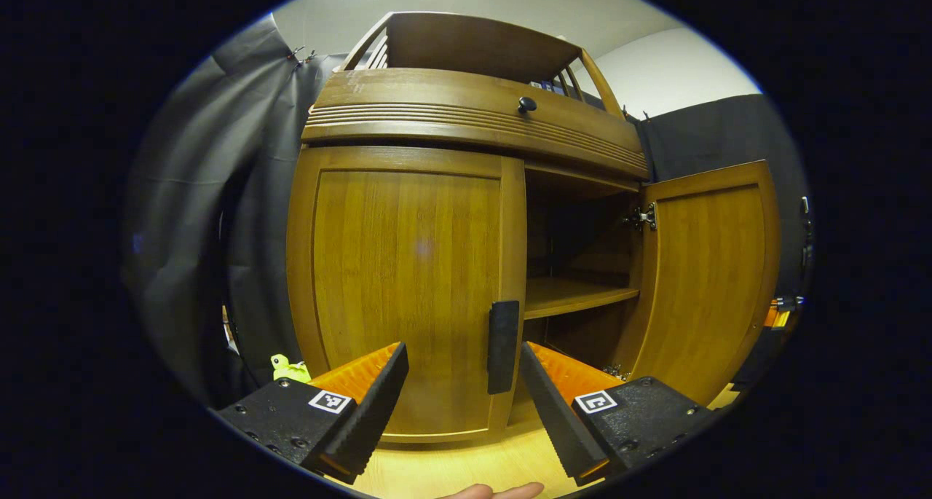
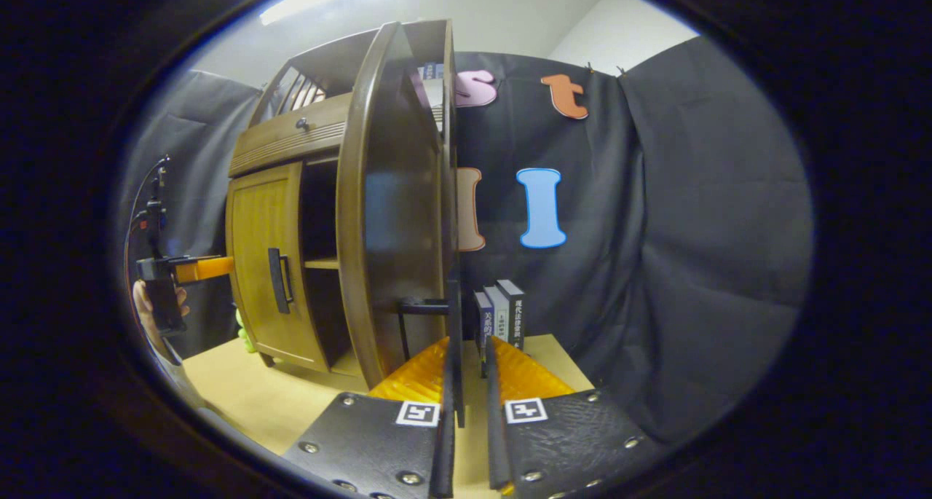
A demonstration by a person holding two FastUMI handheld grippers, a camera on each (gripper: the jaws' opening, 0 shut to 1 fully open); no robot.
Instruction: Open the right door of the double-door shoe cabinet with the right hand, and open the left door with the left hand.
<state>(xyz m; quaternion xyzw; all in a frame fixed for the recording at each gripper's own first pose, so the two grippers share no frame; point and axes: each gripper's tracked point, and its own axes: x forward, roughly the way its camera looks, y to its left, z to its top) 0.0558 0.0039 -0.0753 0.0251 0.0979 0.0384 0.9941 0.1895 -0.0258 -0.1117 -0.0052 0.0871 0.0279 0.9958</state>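
Observation:
The brown wooden shoe cabinet [image 1: 466, 120] fills the left gripper view. Its left door [image 1: 408, 280] is closed and carries a black handle [image 1: 503, 346]. My left gripper [image 1: 460, 360] is open just in front, the handle standing between its fingertips, nearer the right one, apart from both. The right door [image 1: 710, 280] is swung wide, baring a shelf [image 1: 575, 295]. In the right gripper view that door [image 2: 386, 207] is seen edge-on. Its black handle [image 2: 456, 339] sits between the fingers of my right gripper [image 2: 466, 353], against the left finger, a thin gap beside the right one.
The cabinet stands on a light wooden table [image 2: 240, 390]. A few books [image 2: 499, 313] stand upright behind the open door. A yellow-green object [image 1: 290, 368] lies left of the cabinet. Black cloth walls close in on both sides. A fingertip [image 1: 495, 492] shows at the bottom edge.

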